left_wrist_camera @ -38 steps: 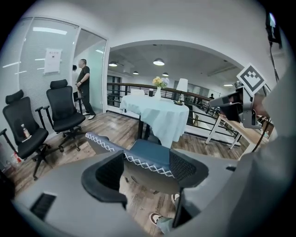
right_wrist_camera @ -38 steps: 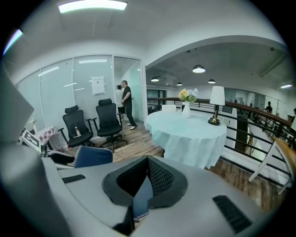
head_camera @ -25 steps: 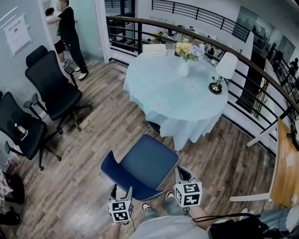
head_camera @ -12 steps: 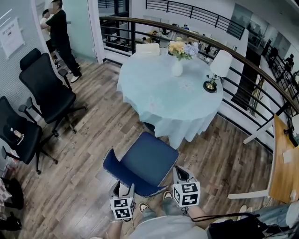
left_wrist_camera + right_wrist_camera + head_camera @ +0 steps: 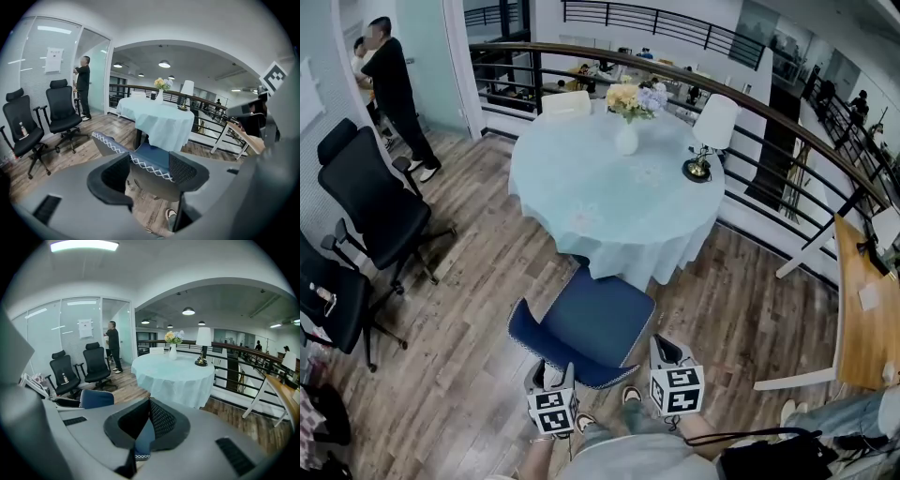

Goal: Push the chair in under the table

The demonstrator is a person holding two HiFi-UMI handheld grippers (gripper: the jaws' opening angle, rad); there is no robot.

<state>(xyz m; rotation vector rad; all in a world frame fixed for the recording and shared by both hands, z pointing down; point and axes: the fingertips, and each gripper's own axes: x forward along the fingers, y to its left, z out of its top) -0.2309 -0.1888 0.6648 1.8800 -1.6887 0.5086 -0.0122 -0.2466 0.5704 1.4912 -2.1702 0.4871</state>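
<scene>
1. Head view is showing the blue chair (image 5: 592,319) standing on the wood floor (image 5: 478,356). Its front edge is sitting right at the hanging hem of the pale cloth on the round table (image 5: 581,220), and most of the seat is lying outside the table.
2. In the same view, the left gripper (image 5: 547,375) is sitting at the rim of the chair's back, on the near-left side. The right gripper (image 5: 664,345) is sitting just beside the seat's near-right corner.
3. Left gripper view is showing the left gripper's (image 5: 147,173) jaws standing wide apart after just closing a little. The white-stitched rim of the chair's back is running slantwise across the gap between them. Whether either pad is pressing on that rim cannot be told.
4. Right gripper view is showing the right gripper's (image 5: 149,404) jaws drawn almost together, leaving only a thin wedge. Blue chair fabric with white stitching is showing through that wedge, and whether it is being pinched cannot be told.
5. A white vase of flowers (image 5: 627,131) and a small lamp (image 5: 708,131) are standing on the far part of the table. Two black office chairs (image 5: 375,202) are standing well to the left, and a person in dark clothes (image 5: 394,84) is standing beyond them.
</scene>
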